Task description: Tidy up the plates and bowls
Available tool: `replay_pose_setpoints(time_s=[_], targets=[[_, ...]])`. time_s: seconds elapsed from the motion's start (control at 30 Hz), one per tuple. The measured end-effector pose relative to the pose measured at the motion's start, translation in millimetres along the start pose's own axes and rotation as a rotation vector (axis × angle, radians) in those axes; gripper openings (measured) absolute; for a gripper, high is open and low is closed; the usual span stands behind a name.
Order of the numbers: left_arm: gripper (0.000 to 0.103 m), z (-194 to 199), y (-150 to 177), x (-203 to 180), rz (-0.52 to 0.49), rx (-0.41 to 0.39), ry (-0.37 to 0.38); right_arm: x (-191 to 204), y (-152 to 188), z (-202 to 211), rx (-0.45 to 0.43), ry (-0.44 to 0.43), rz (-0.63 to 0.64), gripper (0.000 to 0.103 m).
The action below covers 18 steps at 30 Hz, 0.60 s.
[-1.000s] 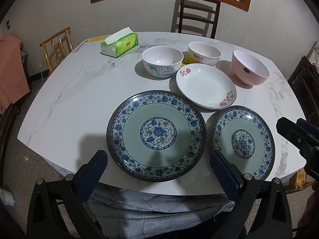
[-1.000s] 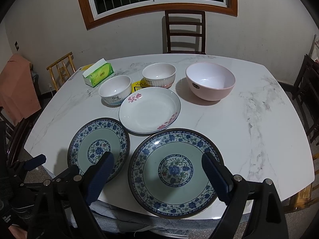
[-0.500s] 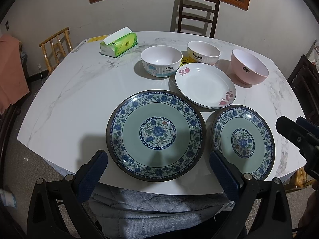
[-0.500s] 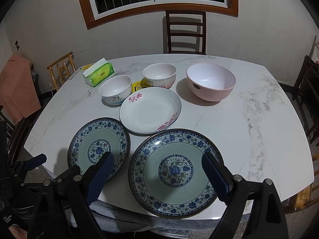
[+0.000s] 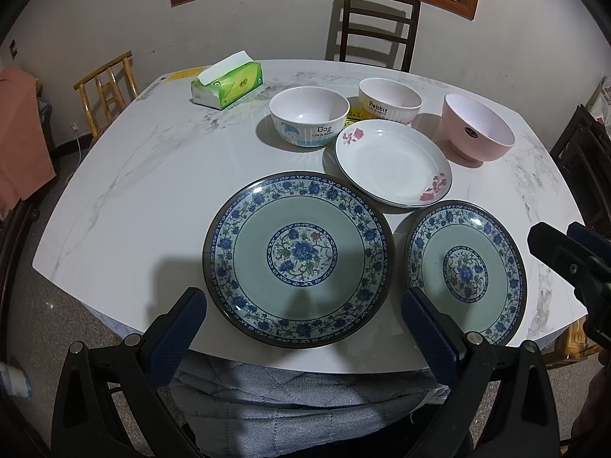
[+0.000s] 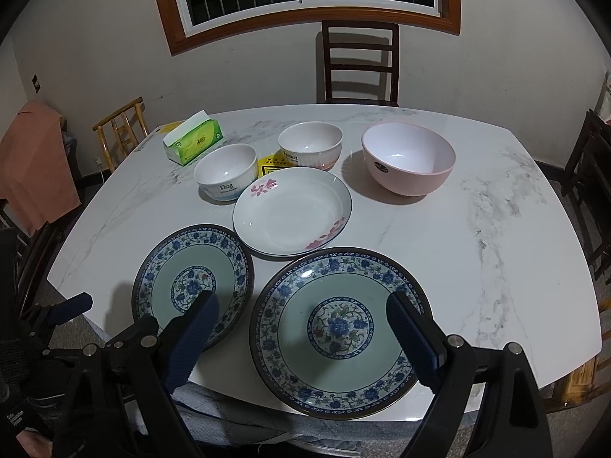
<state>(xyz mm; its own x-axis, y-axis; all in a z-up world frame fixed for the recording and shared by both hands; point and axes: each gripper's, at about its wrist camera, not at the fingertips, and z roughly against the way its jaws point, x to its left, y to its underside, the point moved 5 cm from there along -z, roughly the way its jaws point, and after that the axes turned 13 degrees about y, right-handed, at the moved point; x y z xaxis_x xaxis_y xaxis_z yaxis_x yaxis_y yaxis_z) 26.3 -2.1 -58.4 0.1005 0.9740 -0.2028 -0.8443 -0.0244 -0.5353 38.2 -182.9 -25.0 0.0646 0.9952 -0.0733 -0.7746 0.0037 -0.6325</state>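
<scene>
White marble surface [image 5: 145,175] fills the left wrist view, with the left hand-held gripper [image 5: 303,320] hanging over its near edge, jaws spread wide and holding nothing. Between its blue-padded fingers lies the left blue-patterned plate [image 5: 299,257], and just beside that, to the right, the right blue-patterned plate [image 5: 466,269]. Behind them sits the white plate with pink flowers [image 5: 393,168], its near rim close to both. Further back stand the bowl marked "Dog" [image 5: 309,116], the bowl marked "Rabbit" [image 5: 389,101] and the pink bowl [image 5: 477,128], each upright and apart from the others. A green tissue box [image 5: 227,84] lies at the far left. The right hand-held gripper [image 5: 569,259] shows at the right edge.

From the right wrist view, the right hand-held gripper [image 6: 301,330] is likewise wide open and empty, poised above the near edge with the right blue-patterned plate [image 6: 340,328] between its fingers. The left blue-patterned plate [image 6: 191,278] lies just left of it, partly behind one finger. The white plate with pink flowers [image 6: 292,210] sits beyond, then the bowl marked "Dog" [image 6: 225,177], the bowl marked "Rabbit" [image 6: 309,145] and the pink bowl [image 6: 408,162]. A dark wooden chair [image 6: 361,63] stands behind the surface [image 6: 496,229].
</scene>
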Motion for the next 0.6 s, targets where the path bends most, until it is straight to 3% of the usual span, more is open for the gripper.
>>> replay_pose_setpoints(time_s=[0.2, 0.6], targets=[[0.100, -2, 2, 1, 0.001, 0.005, 0.001, 4, 1, -1, 0.002, -0.013, 0.016, 0.092], [0.089, -11, 4, 22, 0.046, 0.046, 0.004, 18, 2, -13, 0.035, -0.102, 0.045, 0.091]])
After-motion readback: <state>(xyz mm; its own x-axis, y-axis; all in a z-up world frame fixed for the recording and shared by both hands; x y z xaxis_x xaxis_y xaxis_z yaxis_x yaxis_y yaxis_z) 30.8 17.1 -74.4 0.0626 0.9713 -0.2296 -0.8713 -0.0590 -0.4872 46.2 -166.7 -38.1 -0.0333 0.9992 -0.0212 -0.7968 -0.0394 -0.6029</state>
